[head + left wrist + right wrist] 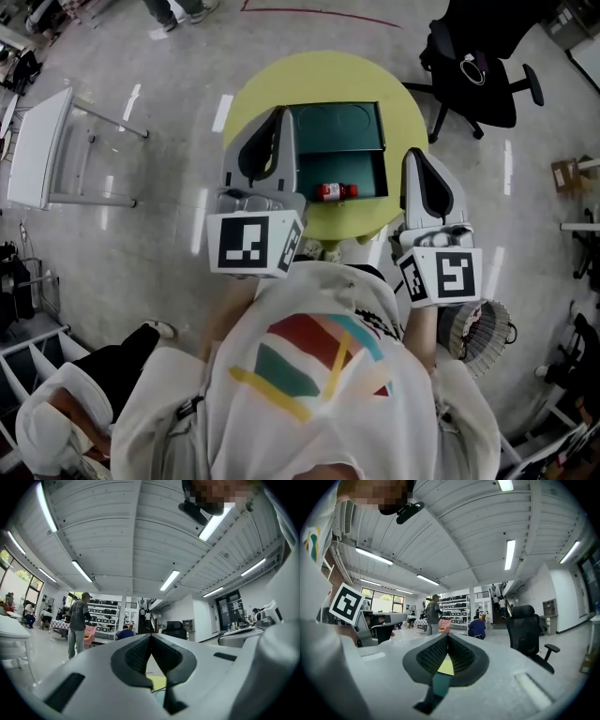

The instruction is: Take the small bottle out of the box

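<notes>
Well, table: I saw a round yellow table [253, 94] straight below the head camera, standing on a grey floor.
Box: a dark green box [366, 169] lay open in the middle of the table, with its lid laid back toward 12 o'clock.
Small bottle: the small bottle [336, 191], with a red label, lay on its side inside the box against the wall at 6 o'clock, and neither gripper touched it.
Left gripper: the left gripper [281, 112] hung at the box's 9 o'clock edge; in its own view I saw the jaws pressed together with nothing between them.
Right gripper: the right gripper [412, 155] sat at 3 o'clock of the box, just past its side, and its jaws were likewise closed and empty.
Office chair: a black office chair [469, 75] stood at 2 o'clock of the table.
Person: a person in a cap [77, 625] stood far off across the room in both gripper views.
</notes>
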Available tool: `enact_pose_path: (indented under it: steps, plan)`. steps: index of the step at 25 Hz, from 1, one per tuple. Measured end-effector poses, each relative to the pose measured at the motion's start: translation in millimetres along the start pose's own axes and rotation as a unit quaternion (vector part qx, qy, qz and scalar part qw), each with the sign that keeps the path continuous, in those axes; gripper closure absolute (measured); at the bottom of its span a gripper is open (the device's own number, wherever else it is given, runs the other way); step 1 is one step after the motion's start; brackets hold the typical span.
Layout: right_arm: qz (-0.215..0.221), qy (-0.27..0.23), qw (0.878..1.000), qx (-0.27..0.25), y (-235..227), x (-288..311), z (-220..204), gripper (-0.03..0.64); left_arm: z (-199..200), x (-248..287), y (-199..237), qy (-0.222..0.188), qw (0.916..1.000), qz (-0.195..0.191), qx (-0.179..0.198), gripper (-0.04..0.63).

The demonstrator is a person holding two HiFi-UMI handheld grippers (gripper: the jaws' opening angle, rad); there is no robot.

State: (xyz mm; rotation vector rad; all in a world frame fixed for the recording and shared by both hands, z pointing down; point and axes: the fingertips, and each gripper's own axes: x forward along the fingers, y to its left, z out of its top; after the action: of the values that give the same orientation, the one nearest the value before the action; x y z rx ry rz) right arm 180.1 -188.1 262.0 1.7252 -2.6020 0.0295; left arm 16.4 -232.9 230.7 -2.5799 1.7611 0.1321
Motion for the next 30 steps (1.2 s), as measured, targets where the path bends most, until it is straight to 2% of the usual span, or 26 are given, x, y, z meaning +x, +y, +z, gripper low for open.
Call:
enact_pose_path:
  steps: [11,17,19,23,27,30]
  plan:
    - [0.013,0.014,0.999,-0.037,5,14,-1,0.617,-2,1,8,0.001,1.0000,0.007,-0.002,0.581]
    - [0.072,0.041,0.992,-0.096,22,31,-8,0.617,-6,-4,19,0.008,0.9998,0.019,-0.005,0.581]
    - [0.108,0.045,0.988,-0.103,31,36,-9,0.566,-7,-5,23,0.009,0.9997,0.023,-0.006,0.581]
    - [0.178,0.060,0.975,-0.119,48,46,-11,0.528,-10,-8,31,0.010,0.9994,0.031,-0.008,0.580]
    - [0.261,0.093,0.949,-0.153,64,54,-25,0.472,-15,-11,38,0.011,0.9991,0.039,-0.009,0.580]
    - [0.298,0.141,0.928,-0.172,71,58,-42,0.463,-18,-13,43,0.015,0.9989,0.041,-0.013,0.580]
